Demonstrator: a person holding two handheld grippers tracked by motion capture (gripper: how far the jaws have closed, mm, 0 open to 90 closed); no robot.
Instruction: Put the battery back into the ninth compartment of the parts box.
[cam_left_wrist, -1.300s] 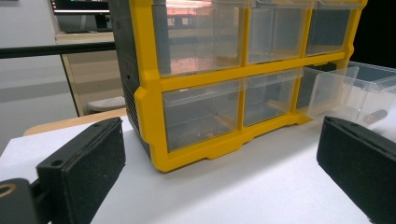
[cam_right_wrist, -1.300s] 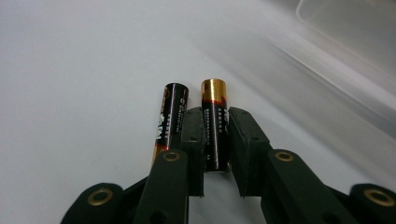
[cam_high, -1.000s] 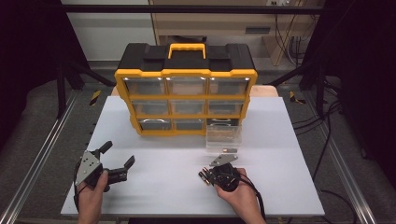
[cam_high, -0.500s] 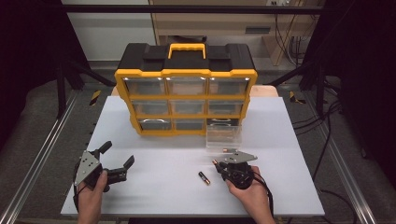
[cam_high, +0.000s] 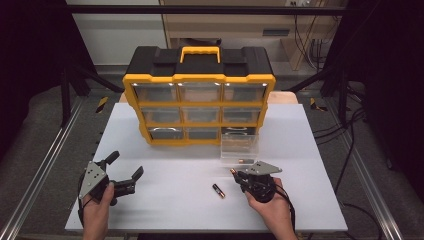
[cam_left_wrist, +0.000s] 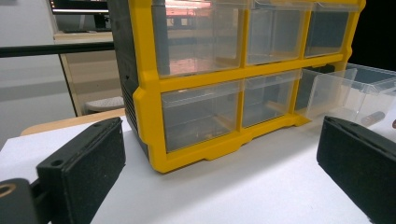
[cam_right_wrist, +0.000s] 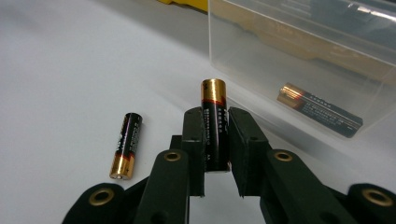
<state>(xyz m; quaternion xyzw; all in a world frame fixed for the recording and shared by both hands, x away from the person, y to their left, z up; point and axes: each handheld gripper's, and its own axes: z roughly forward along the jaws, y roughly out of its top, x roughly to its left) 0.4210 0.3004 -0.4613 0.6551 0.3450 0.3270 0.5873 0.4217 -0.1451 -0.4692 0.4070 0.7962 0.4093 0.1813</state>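
On the smooth white desk, the right gripper pinches a cylindrical battery; the left gripper, at eight o'clock, gapes wide.

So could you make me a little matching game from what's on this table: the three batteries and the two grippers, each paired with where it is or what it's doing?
Things:
1. left gripper
2. held battery
3. loose battery
4. third battery

States:
A. lies inside the clear drawer
B. clamped in the right gripper
C. open, holding nothing
D. lies flat on the white table

Pairs: 1-C, 2-B, 3-D, 4-A
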